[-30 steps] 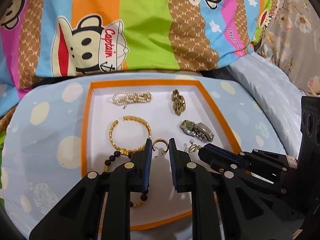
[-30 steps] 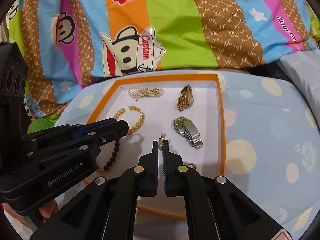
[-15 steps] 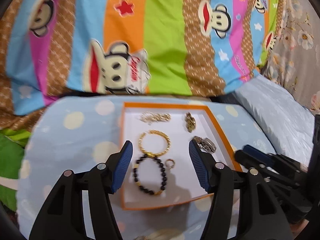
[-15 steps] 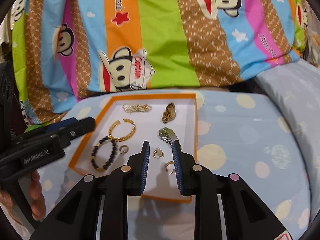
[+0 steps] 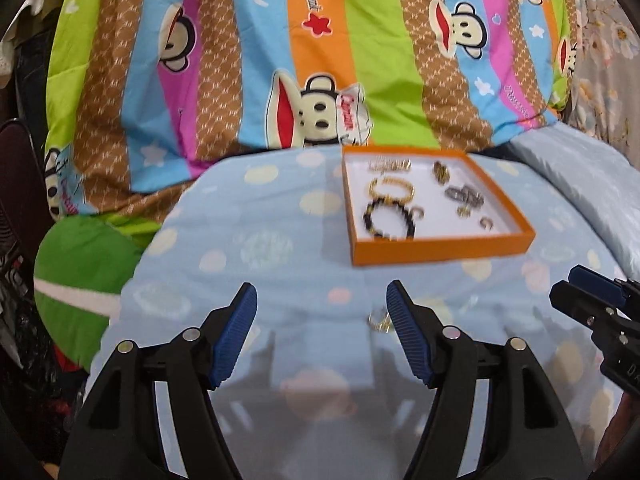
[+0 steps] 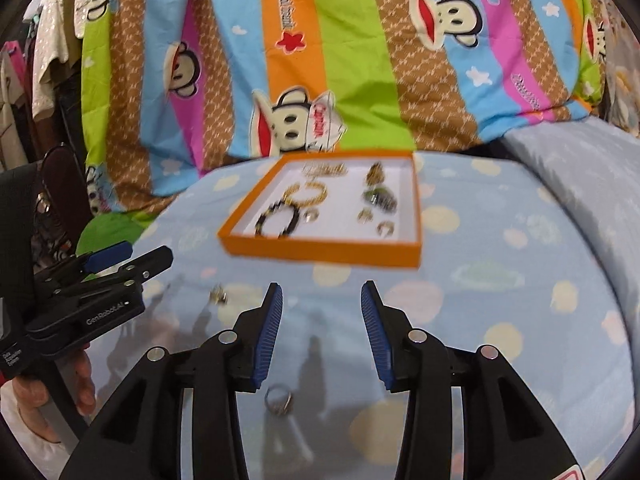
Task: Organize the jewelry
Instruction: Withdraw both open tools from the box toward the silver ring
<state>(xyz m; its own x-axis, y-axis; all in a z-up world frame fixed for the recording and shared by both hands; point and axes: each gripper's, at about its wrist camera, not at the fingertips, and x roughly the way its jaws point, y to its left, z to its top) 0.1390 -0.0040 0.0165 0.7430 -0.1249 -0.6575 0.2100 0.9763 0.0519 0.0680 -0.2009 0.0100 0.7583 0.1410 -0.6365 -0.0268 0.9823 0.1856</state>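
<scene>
An orange-rimmed tray with a white floor sits on the blue spotted cushion. It holds a black bead bracelet, a gold bangle, a watch, a gold chain and small earrings. My left gripper is open and empty, back from the tray. A small gold piece lies on the cushion by its right finger. My right gripper is open and empty. A silver ring lies on the cushion below its left finger.
A striped cartoon quilt rises behind the tray. A pale blue pillow lies to the right. A green cushion is at the left. The left gripper's body shows at left in the right wrist view.
Both grippers have let go of the earrings in the tray, opened wide and pulled back toward the near edge of the cushion. The tray now lies farther away.
</scene>
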